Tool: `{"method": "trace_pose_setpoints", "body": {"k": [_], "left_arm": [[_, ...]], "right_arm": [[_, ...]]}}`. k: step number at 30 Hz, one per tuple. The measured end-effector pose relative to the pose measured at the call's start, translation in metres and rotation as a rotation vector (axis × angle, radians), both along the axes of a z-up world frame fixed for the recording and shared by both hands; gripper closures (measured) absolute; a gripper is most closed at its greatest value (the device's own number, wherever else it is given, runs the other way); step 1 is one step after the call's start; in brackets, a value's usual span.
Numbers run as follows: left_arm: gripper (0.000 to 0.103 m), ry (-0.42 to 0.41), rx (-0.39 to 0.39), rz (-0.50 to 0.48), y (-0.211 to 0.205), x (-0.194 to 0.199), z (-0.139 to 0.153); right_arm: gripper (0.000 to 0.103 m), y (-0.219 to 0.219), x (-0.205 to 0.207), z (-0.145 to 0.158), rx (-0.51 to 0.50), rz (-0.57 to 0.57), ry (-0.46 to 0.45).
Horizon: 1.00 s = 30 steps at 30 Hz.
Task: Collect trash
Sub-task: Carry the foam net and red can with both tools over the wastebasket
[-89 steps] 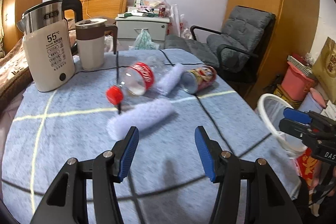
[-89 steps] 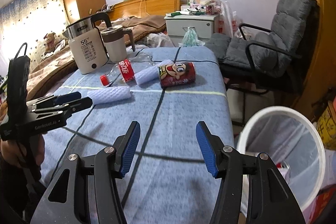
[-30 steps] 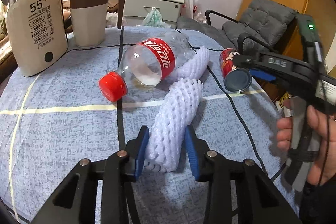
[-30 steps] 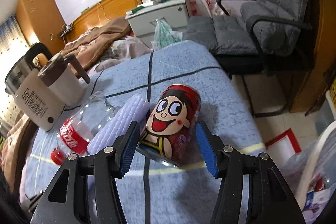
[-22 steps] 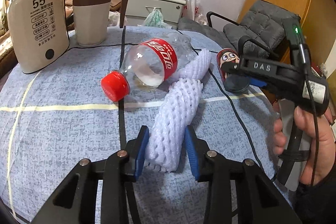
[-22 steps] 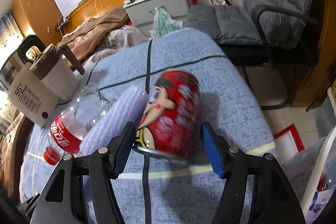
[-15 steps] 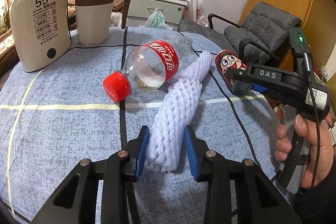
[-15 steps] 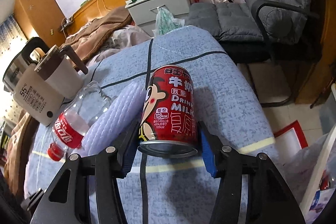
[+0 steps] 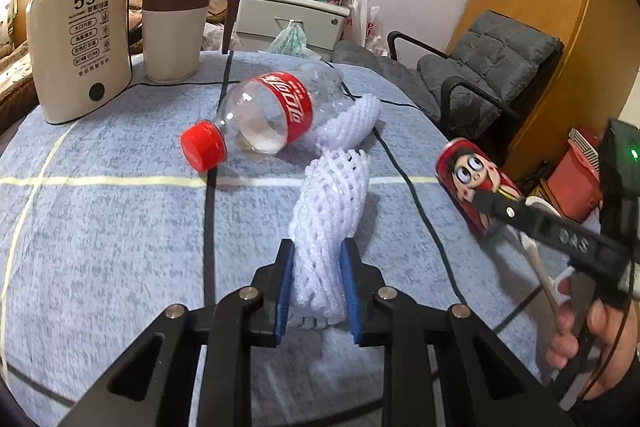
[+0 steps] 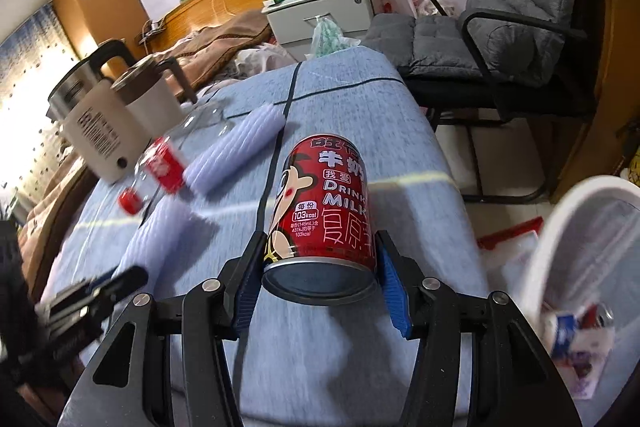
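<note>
A blue tablecloth (image 9: 100,235) crossed by black and pale yellow lines carries a white foam net sleeve (image 9: 328,211), a clear bottle (image 9: 268,115) with red label and red cap, a cream kettle (image 9: 80,43), and a red cartoon-faced milk can (image 10: 324,211)

Two wrist fisheyes, both angled down over the blue-covered table (image 9: 100,227).
Left: close, facing the far edge. Right: close, near the right edge. Shared: kettle (image 9: 80,43) (image 10: 96,135), grey chair (image 9: 492,67) (image 10: 500,27).
</note>
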<state>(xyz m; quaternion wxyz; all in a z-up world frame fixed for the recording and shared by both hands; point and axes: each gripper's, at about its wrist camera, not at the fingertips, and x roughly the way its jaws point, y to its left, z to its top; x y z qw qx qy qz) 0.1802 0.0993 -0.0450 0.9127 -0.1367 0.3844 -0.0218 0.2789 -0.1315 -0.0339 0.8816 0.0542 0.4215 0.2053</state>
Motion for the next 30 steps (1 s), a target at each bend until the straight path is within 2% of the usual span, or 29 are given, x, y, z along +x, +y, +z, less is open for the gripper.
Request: {"method": "trace_pose_setpoints", "body": {"k": [15,30], "left_arm": [[0.08,-0.024,-0.019,-0.067,-0.05,-0.036,0.024],[0.08,-0.074,-0.003,-0.219,-0.124,-0.033,0.052]], "right_arm": [[0.049,-0.053,-0.076,0.024,0.03,-0.013,-0.051],[0.049,-0.129,-0.111,0.043,0.02,-0.155,-0.092]]}}
